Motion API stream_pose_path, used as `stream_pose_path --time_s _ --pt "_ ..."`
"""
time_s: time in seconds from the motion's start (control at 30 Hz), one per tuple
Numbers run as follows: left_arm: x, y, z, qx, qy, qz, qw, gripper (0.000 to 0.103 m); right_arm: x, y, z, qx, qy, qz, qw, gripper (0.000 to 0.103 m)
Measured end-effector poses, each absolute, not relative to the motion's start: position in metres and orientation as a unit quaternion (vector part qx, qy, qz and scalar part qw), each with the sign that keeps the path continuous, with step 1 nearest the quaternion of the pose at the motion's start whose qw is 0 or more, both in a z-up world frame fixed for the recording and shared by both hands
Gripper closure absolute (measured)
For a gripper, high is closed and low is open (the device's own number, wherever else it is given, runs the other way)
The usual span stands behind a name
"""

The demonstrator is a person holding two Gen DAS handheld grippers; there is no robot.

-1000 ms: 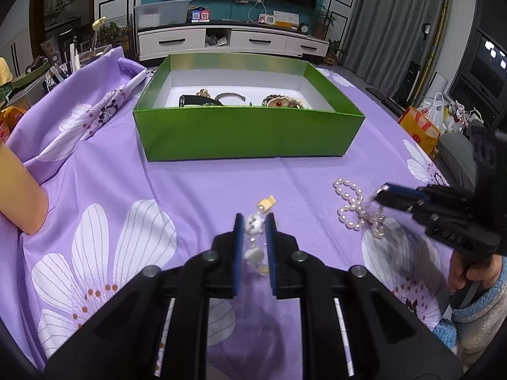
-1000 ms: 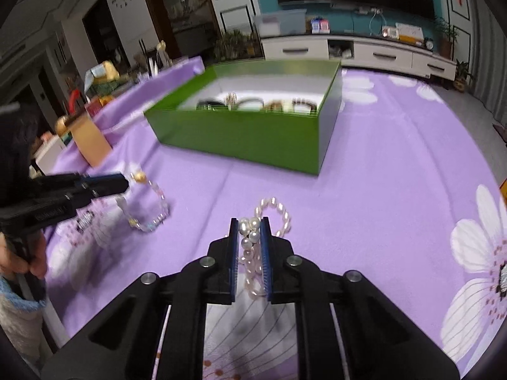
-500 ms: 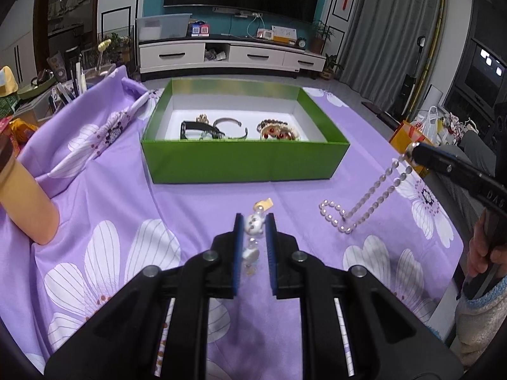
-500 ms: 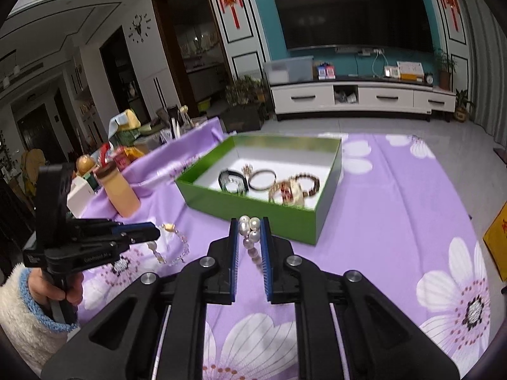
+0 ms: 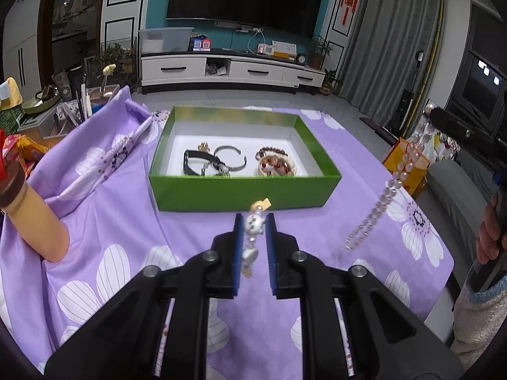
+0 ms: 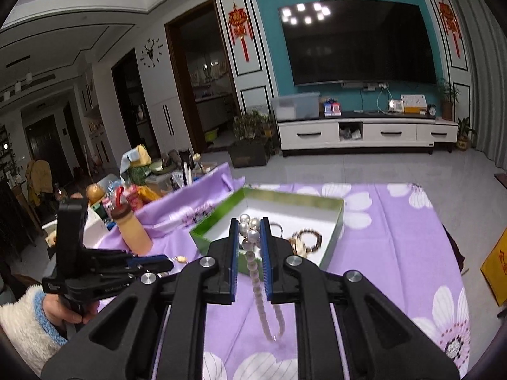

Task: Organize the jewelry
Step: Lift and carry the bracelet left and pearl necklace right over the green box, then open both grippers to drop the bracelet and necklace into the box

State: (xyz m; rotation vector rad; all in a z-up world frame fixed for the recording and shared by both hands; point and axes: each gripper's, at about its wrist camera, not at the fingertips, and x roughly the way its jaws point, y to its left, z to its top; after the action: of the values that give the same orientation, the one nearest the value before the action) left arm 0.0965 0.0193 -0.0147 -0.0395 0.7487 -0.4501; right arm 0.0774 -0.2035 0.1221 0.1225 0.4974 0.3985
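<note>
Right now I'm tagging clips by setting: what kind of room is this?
Most likely a home living room: a large wall-mounted TV, a white media cabinet beneath it, and a table under a purple floral cloth.

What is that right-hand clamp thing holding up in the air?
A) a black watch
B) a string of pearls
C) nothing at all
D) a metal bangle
B: the right gripper pinches a pearl necklace that hangs free over the purple cloth, near the green box.
</note>
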Motion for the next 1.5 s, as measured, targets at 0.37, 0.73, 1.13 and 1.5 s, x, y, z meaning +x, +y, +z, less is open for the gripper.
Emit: stream_pose_path --time_s 0.37,0.73,1.13,1.5 --pt "0.135 0.012 0.008 -0.029 0.359 -0.228 0.904 0.09 0.117 -0.201 0.162 0.043 0.214 0.199 0.955 0.09" --pt "0.235 -0.008 0.022 -0.057 0.368 -0.229 0.899 0.09 0.214 -0.191 0.168 0.036 0.223 0.189 0.956 0.09" --pt "0.356 -0.022 -0.027 -0.075 0.419 -0.179 0.887 0.09 0.315 -0.17 0.114 0.019 0.283 0.173 0.943 0.092" --pt "0.391 -0.021 -0.077 -0.062 0.488 -0.143 0.859 0.036 0.344 -0.167 0.055 0.023 0.363 0.169 0.916 0.091"
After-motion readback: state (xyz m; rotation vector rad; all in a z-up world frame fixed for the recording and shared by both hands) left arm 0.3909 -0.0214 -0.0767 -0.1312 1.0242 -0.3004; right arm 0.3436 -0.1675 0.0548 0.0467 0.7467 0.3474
